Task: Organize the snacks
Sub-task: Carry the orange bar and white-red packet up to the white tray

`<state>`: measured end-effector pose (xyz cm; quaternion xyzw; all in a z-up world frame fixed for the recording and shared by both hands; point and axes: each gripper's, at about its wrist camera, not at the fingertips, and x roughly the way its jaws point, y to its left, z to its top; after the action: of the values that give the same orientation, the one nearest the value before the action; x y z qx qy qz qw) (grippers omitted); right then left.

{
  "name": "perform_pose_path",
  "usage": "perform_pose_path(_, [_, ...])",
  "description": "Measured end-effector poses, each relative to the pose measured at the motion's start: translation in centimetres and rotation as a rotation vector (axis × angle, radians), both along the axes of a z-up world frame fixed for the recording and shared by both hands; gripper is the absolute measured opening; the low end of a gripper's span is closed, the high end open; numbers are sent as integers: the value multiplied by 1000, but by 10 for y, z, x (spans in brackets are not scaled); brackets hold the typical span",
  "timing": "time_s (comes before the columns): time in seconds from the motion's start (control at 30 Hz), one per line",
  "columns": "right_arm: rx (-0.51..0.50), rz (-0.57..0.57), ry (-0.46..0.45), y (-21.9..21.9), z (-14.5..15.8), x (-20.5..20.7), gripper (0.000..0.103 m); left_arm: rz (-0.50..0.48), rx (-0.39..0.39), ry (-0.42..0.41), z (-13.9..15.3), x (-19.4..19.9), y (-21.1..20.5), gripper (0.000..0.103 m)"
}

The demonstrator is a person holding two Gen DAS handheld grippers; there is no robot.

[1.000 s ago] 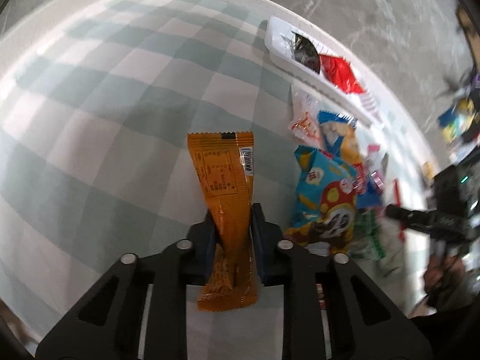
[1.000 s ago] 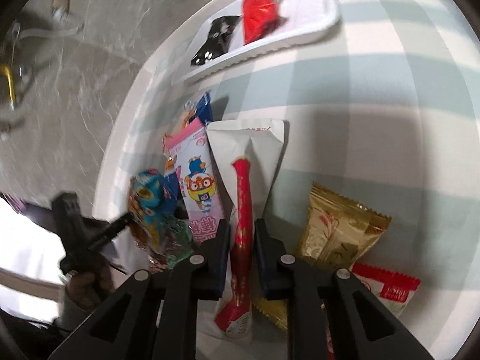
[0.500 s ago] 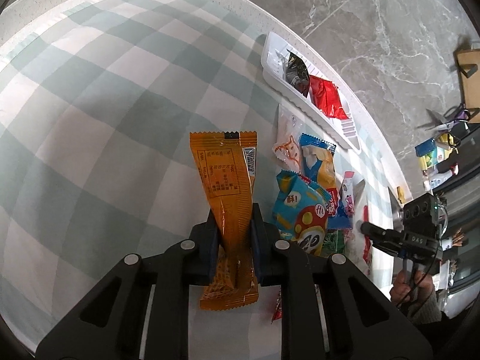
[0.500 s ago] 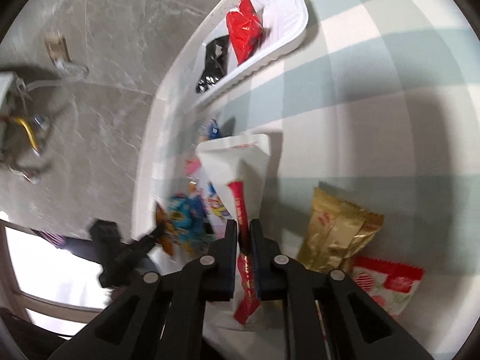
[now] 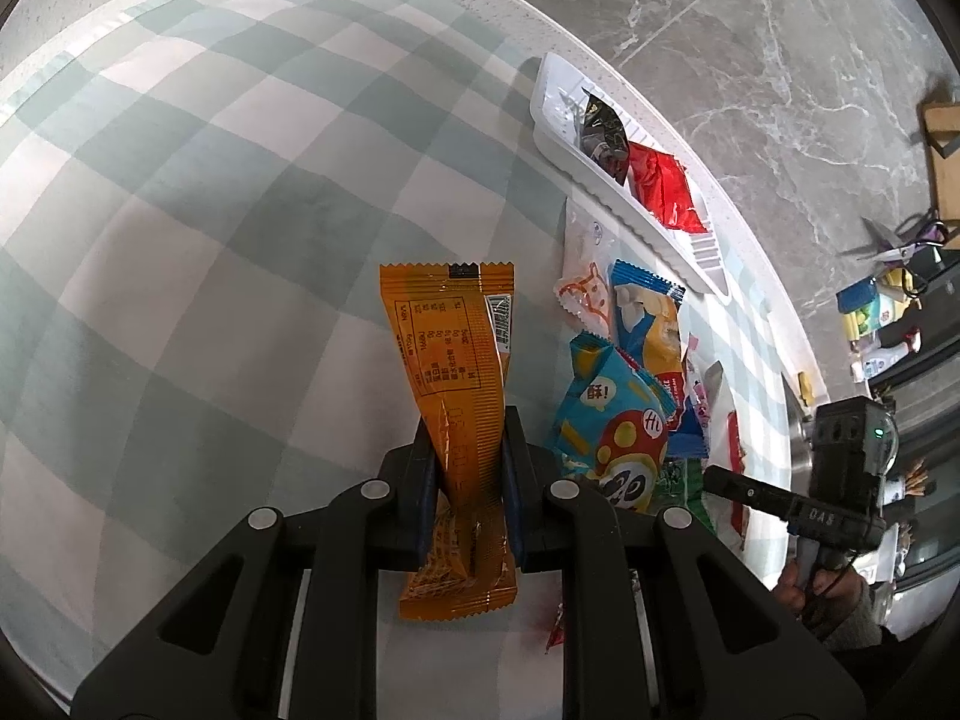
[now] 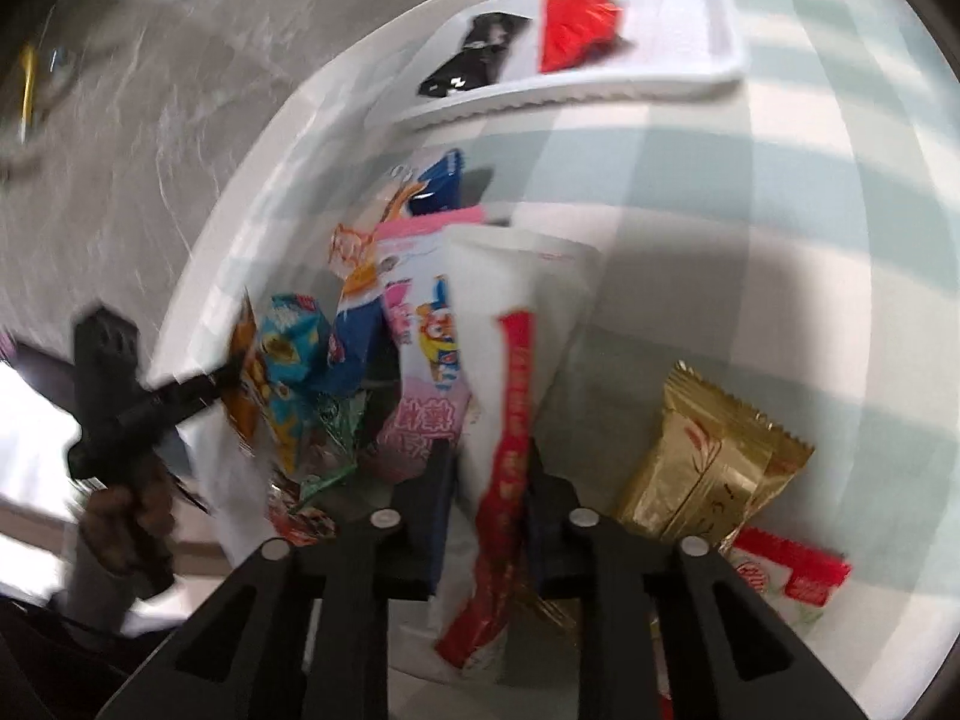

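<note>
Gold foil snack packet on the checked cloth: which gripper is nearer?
Right. The right gripper is just beside the gold foil snack packet; the left gripper is beyond the snack pile.

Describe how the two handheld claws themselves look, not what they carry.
Both are matte black: the left claw and right claw each have two angular arms with triangular cut-outs, round silver pivot screws and dark blue pads. The right one's body carries white lettering and a green light.

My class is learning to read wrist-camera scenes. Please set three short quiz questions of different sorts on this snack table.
1. True or false: the white tray is empty.
2. The left gripper holds: A) gold packet B) orange packet C) blue bag
3. What crosses the white packet in the right gripper?

Key: 1 false: it holds a black packet and a red packet. 2 B. 3 a red stripe.
</note>
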<state>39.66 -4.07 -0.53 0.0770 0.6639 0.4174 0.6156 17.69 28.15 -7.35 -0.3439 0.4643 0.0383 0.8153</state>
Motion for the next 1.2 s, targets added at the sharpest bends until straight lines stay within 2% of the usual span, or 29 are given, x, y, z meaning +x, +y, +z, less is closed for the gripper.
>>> perform_pose_path(0.27, [211,-185,265,-34,-18,16,19,4,-36,-17,2,-1,3,16])
perform_pose_path(0.47, [326,-283,373,-47,-22,21,19,10,-72,-50,10,-1,10,16])
perform_pose_path(0.83, [452,-363,414,-52,-12,45,19,-5,-146,-144,40,18,21,16])
perform_pose_path(1.2, [508,-420,374,-44,0,96,19,-80,-144,-219,76,97,30,16])
